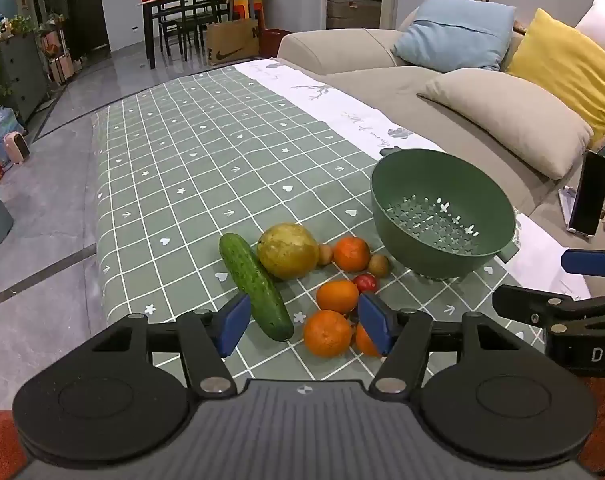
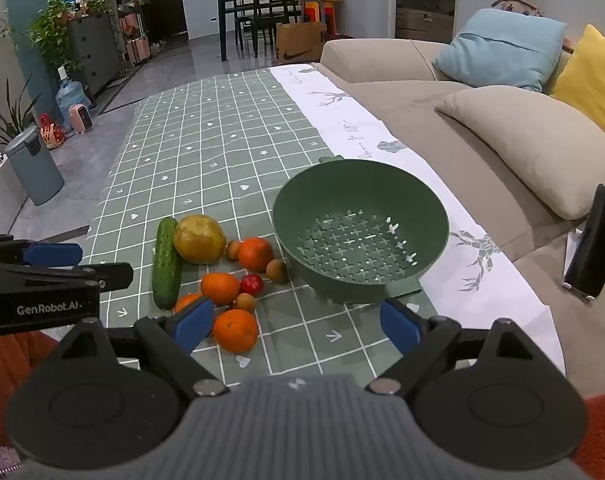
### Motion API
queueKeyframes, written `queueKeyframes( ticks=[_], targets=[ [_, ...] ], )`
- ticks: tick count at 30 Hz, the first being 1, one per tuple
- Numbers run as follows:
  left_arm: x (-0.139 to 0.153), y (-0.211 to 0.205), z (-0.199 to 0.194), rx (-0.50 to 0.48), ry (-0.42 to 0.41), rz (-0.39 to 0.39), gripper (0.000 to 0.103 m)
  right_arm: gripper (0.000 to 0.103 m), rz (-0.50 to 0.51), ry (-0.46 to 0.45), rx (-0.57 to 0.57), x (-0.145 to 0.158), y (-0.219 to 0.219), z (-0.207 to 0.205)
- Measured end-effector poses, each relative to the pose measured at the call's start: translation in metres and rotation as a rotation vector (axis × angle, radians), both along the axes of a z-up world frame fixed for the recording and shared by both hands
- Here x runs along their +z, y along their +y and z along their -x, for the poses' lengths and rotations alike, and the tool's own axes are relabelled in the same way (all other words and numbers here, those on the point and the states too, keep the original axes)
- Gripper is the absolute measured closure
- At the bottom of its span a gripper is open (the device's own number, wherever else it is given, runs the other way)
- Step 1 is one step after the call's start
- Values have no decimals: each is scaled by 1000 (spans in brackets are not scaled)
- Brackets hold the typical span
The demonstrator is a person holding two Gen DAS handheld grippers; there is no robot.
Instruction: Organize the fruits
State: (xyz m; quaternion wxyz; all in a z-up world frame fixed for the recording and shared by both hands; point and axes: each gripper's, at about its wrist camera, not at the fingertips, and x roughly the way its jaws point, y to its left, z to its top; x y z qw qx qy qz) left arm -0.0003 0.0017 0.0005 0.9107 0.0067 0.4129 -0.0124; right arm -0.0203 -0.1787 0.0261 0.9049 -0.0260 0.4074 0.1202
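A pile of fruit lies on the green checked tablecloth (image 1: 190, 168): a cucumber (image 1: 255, 285), a large yellow-green pear-like fruit (image 1: 288, 250), several oranges (image 1: 327, 333), a small red fruit (image 1: 365, 282) and small brown fruits (image 1: 379, 265). An empty green colander (image 1: 442, 212) stands to their right. My left gripper (image 1: 304, 326) is open above the near oranges and the cucumber's end. My right gripper (image 2: 298, 326) is open, near the front orange (image 2: 236, 330) and the colander (image 2: 360, 232). The cucumber (image 2: 166, 264) and pear (image 2: 199, 239) show at left.
A beige sofa (image 1: 482, 112) with cushions runs along the table's right side. A phone on a stand (image 1: 588, 194) sits at the right edge. Each gripper shows at the edge of the other's view. A dining table and chairs (image 1: 190, 12) stand far back.
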Motion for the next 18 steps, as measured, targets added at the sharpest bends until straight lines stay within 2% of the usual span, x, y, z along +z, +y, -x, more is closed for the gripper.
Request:
queueKeyframes(
  ticks=[14, 18],
  targets=[
    [4, -5, -6, -6, 0, 6, 31, 16, 2, 1, -9, -3, 2, -5],
    [3, -5, -2, 1, -7, 9, 31, 16, 6, -6, -9, 5, 0, 0]
  ],
)
